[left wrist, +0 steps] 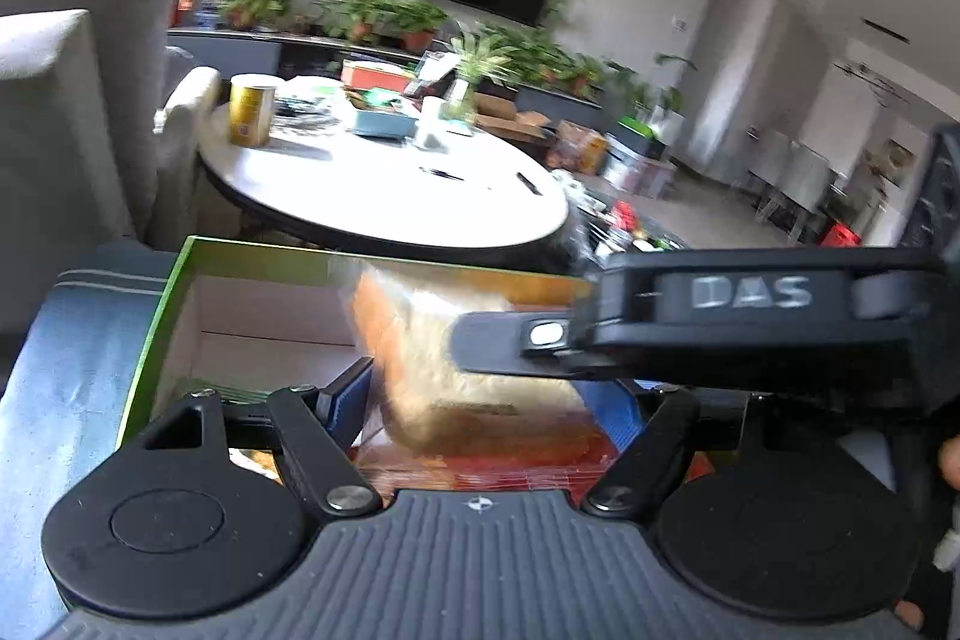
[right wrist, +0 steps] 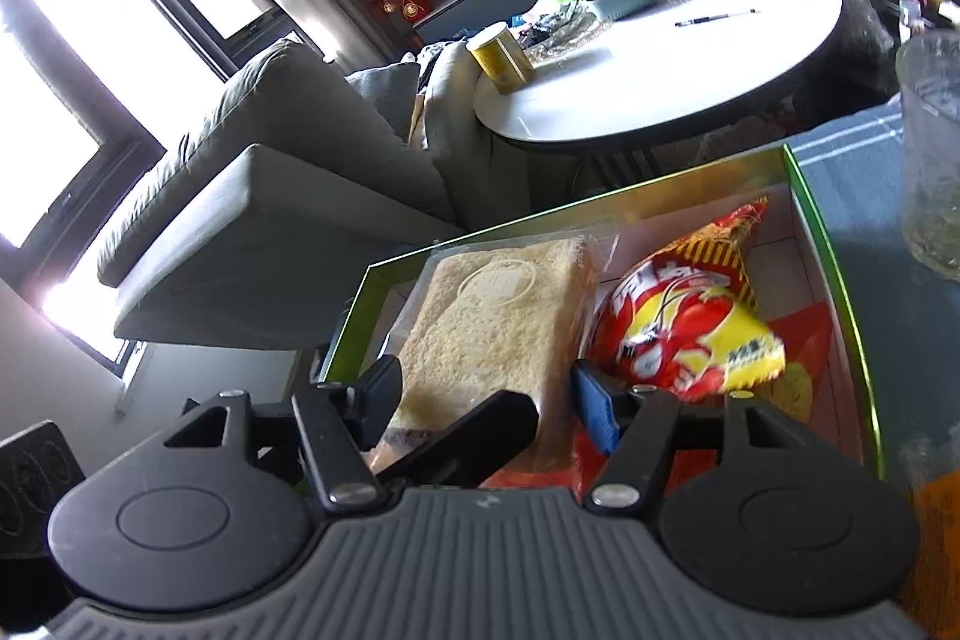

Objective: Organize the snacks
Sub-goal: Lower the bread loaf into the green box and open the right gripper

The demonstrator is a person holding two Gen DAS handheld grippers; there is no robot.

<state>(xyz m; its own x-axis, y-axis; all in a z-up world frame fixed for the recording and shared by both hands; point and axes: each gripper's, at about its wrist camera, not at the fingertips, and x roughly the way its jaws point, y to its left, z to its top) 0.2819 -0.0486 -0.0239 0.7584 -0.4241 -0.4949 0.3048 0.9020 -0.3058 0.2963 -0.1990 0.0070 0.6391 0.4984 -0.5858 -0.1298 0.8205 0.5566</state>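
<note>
A yellow can (right wrist: 501, 57) is standing on the round white table (right wrist: 690, 64), a pen (right wrist: 714, 18) is lying nearby, and a grey sofa (right wrist: 270, 196) is sitting beside it.

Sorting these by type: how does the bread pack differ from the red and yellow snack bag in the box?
The bread pack is clear plastic showing pale sliced bread; the snack bag is opaque, printed red and yellow. The bread pack is a flat-sided slab; the snack bag is puffy and crinkled. The bread pack sits between the right gripper fingers; the snack bag lies outside them. Both are in the green-edged box.
</note>
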